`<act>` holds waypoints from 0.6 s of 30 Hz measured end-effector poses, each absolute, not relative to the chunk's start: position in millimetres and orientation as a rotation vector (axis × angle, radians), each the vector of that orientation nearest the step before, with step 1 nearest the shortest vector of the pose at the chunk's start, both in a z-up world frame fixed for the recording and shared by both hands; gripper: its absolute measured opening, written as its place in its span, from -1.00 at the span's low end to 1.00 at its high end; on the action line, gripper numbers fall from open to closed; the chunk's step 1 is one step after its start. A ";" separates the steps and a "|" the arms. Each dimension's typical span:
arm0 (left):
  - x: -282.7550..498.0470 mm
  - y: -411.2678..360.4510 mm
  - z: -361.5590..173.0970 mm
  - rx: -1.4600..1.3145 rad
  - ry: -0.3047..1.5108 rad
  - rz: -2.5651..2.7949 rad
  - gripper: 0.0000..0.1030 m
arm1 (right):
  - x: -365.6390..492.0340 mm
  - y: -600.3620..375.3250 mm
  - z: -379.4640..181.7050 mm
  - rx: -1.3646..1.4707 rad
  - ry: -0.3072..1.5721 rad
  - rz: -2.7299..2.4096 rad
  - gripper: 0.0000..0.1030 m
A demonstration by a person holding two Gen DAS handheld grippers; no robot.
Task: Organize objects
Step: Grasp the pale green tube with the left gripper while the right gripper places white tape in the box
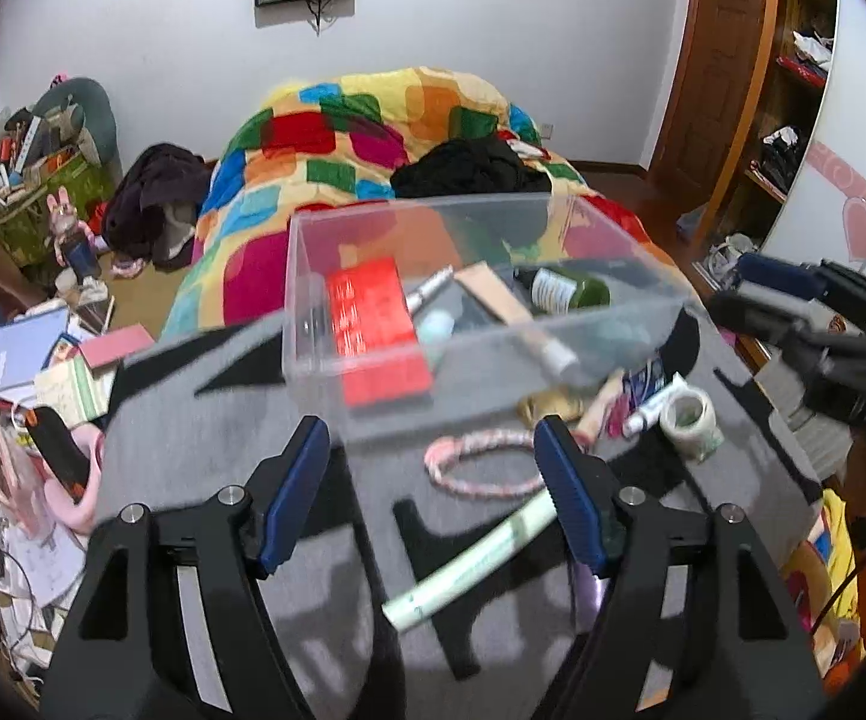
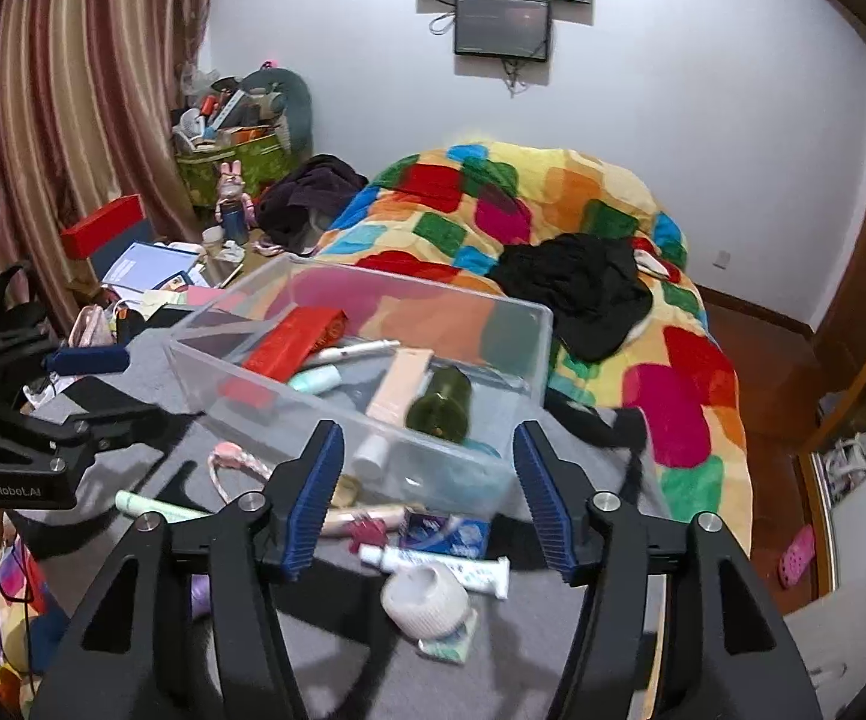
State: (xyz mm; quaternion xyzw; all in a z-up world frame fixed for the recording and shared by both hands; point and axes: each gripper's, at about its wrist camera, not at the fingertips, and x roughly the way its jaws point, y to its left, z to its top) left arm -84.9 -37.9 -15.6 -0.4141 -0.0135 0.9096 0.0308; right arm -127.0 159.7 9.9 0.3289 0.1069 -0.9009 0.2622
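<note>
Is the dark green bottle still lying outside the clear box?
No, the dark green bottle lies inside the clear plastic box, beside a beige tube.

White wall [image 2: 703, 90], striped curtain [image 2: 72, 90], patchwork-quilted bed [image 2: 553, 198].

A clear rectangular plastic bin [image 2: 366, 354] stands on a grey-and-black patterned cloth surface [image 2: 342, 648], with a bed under a multicoloured patchwork quilt [image 2: 553, 204] behind it. In the bin, a flat red box [image 2: 291, 339] lies left of a dark green glass bottle [image 2: 440, 403]. Before the bin lie a white toothpaste tube [image 2: 439, 564] and a white tape roll [image 2: 426, 600].
</note>
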 end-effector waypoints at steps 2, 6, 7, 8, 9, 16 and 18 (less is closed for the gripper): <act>-80.8 -39.5 -26.9 -1.303 -0.058 2.778 0.39 | -124.8 166.6 5.9 0.910 0.278 -2.447 0.12; -75.8 -38.0 -52.2 -1.378 -0.065 2.716 0.39 | -123.4 176.9 -9.4 0.978 0.268 -2.452 0.13; -74.6 -36.6 -58.2 -1.393 -0.061 2.696 0.39 | -123.0 179.1 -14.4 0.996 0.273 -2.450 0.14; -73.6 -34.7 -63.9 -1.407 -0.050 2.680 0.39 | -121.9 180.9 -20.3 1.015 0.279 -2.445 0.14; -72.7 -32.5 -69.4 -1.419 -0.030 2.668 0.39 | -121.1 182.2 -26.0 1.035 0.286 -2.436 0.14; -67.4 -20.3 -85.5 -1.400 0.030 2.656 0.29 | -115.8 180.2 -57.1 1.088 0.357 -2.365 0.14; -64.6 -18.5 -84.6 -1.377 0.022 2.663 -0.03 | -113.7 176.7 -59.6 1.055 0.387 -2.376 0.14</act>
